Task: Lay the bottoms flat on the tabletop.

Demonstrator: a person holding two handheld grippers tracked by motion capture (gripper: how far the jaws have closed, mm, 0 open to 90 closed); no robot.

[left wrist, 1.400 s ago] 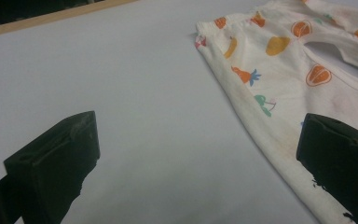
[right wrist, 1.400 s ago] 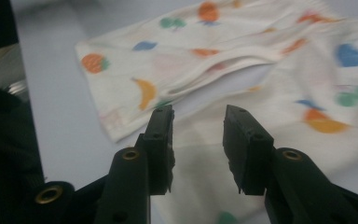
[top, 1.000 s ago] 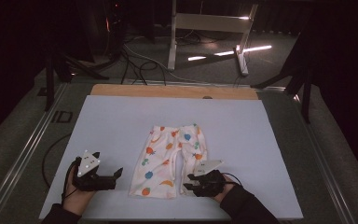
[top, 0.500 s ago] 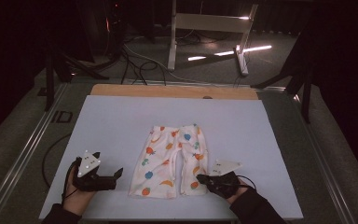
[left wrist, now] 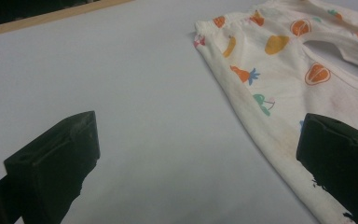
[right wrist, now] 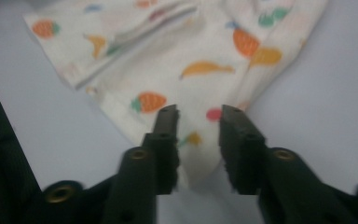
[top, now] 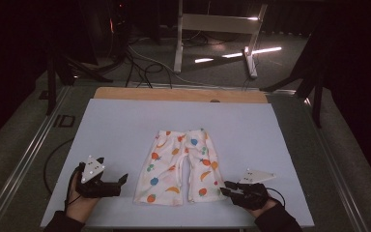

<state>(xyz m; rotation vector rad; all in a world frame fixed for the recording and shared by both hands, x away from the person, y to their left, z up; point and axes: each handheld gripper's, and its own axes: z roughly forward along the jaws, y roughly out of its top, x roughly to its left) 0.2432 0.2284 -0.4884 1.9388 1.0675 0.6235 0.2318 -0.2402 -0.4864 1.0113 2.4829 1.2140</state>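
You had a small pair of fruit-print shorts (top: 179,166) lying flat near the middle of the pale worktop (top: 101,130), waistband toward the far wooden edge and both leg hems toward you.

Your left hand-held gripper (top: 121,180) rested on the worktop just beside the outer edge of the left leg, apart from the cloth. In the left gripper view its jaws stood wide apart, one over bare surface and the other at the side seam of the shorts (left wrist: 279,84), with nothing between them.

Your right hand-held gripper (top: 226,188) sat low at the hem corner of the right leg. In the right gripper view the jaws were partly apart, a narrow gap between them, and the hem of the shorts (right wrist: 200,60) ran into that gap. Whether the pads already touched the fabric could not be told; they were not pressed together on it.

You could expect this garment to be very light, thin and limp. It would likely drape, stretch and slide on the smooth surface, and a pinch in the middle of a panel would probably lift one layer only. The doubled hems, the side seams and the elastic waistband looked like the firmest places to grip, catching both layers at a corner.
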